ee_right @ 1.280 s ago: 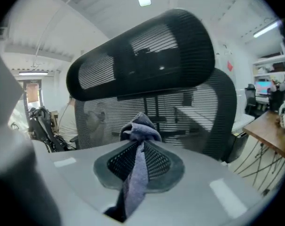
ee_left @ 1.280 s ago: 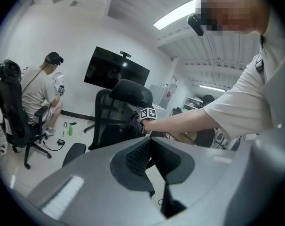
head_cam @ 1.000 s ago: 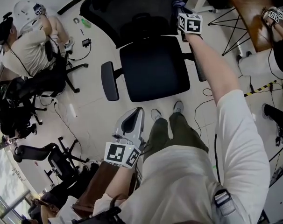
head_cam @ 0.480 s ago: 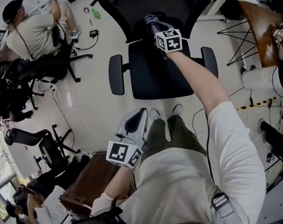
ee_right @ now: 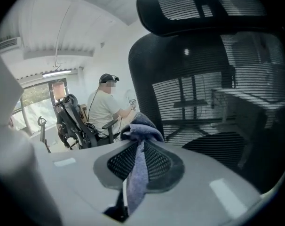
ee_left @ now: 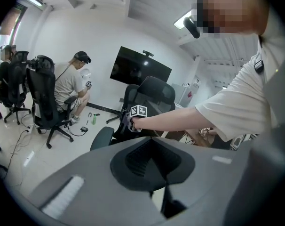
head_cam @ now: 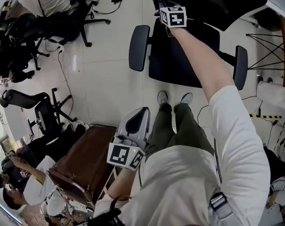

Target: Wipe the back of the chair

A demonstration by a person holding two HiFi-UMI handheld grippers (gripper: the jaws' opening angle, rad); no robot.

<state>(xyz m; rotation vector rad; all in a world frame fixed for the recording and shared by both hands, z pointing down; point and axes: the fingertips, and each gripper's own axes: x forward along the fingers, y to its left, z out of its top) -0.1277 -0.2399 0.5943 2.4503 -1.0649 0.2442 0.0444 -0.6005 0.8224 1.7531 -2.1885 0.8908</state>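
So you're right in the wiping step here, I'd say at the start of a pass, not the end. Your right gripper [ee_right: 138, 160] is clamped on the bluish cloth [ee_right: 139, 126], with a wad bunched up past the jaw tips and a tail hanging down between them. The cloth sits right up against the left edge of the chair [head_cam: 180, 55], at the mesh backrest [ee_right: 199, 93] and well below the headrest [ee_right: 203, 6]. I can't tell for sure if it's actually pressing on the mesh or is just shy of it. Next move, I reckon: push the wad flat onto the mesh and drag it across toward the far side of the chair. You need enough pressure for the cloth to rub and not skim, and the hard jaw tips should stay off the mesh. Your right arm is stretched nearly straight out over the seat, so you don't have much reach left; a step closer to the chair would probably help. Your left gripper [ee_left: 154, 147] is closed on nothing, parked low by your hip, well apart from the chair and pointing roughly at it.
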